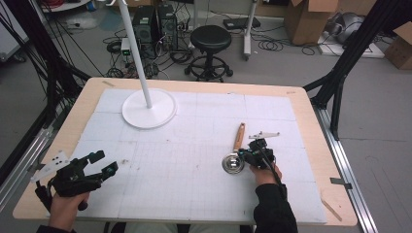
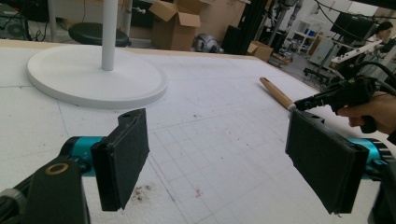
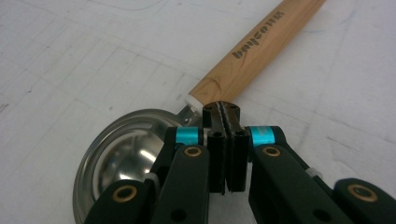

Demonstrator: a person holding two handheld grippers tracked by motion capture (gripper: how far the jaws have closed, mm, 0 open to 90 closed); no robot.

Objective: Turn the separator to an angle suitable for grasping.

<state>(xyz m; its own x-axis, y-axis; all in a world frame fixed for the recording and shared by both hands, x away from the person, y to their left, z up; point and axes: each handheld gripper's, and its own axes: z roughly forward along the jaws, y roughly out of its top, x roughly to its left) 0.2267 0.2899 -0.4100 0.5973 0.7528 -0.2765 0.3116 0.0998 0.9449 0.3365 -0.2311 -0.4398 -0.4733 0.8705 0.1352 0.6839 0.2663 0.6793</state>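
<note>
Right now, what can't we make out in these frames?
- Ladle: in the right gripper view the right gripper covers part of its bowl; contact with the shut jaws unclear.
- Ladle handle: in the left gripper view its bowl end sits behind the left gripper's open jaw.
- Handle print: too small in the high view.

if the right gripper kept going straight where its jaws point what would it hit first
Probably the ladle's wooden handle: the right gripper, jaws pressed together, points at the handle's near end beside the steel bowl. Its height above the handle is unclear.

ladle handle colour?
Light brown wood with dark printed lettering; the ladle handle shows best in the right gripper view, above a shiny metal bowl.
</note>
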